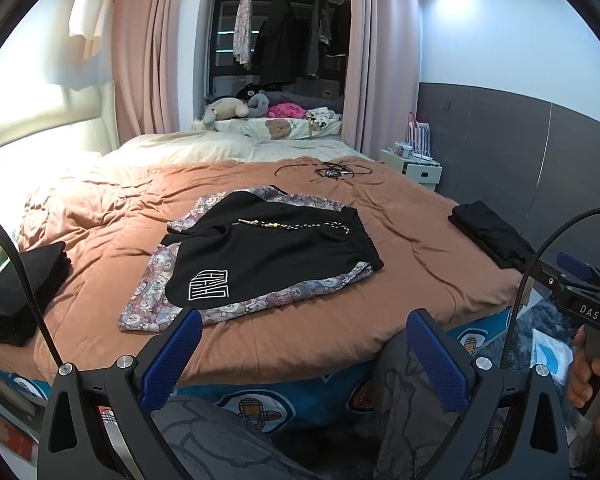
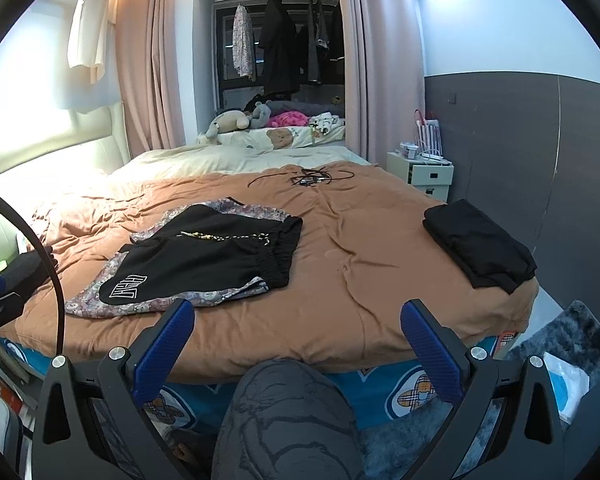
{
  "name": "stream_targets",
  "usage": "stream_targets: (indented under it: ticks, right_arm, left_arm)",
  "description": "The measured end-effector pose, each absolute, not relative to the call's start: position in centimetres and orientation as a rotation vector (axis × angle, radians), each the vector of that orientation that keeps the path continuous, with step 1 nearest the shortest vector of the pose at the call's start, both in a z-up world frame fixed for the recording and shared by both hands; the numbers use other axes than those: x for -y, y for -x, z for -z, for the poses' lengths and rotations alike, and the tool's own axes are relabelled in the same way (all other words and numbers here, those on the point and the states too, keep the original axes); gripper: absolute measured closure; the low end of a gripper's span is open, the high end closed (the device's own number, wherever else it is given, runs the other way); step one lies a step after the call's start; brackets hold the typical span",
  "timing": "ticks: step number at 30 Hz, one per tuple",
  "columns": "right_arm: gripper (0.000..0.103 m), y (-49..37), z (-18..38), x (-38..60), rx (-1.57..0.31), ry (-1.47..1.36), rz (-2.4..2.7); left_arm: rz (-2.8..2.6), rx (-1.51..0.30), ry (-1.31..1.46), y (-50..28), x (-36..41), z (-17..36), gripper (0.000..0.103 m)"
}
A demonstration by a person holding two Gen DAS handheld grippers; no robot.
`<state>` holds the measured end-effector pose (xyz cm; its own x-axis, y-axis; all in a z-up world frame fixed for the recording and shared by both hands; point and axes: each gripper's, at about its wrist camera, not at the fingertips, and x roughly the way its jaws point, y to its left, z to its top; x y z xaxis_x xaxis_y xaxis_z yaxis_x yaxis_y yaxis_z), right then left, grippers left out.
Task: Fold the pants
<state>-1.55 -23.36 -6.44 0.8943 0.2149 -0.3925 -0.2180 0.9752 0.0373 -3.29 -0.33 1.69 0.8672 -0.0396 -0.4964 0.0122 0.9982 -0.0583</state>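
The left gripper (image 1: 304, 344) and right gripper (image 2: 298, 336) are being held wide open and empty at the bed's (image 2: 380, 240) near edge, while the shorts (image 1: 268, 256) are lying ahead, long axis crosswise, nearer the left gripper, waistband rightward.
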Motion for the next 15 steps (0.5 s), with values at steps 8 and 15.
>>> stream_targets:
  ticks: [8,15]
  right_arm:
    - [0.000,1.84,6.59,23.23,-0.407,0.001,-0.216]
    - [0.000,2.02,6.47,23.32,-0.404,0.007,-0.218]
  left_arm:
    - [0.043,-0.517,0.065,3.72,0.01,-1.68,0.000]
    - [0.047,-0.514,0.060,4.08,0.16,-1.89,0.000]
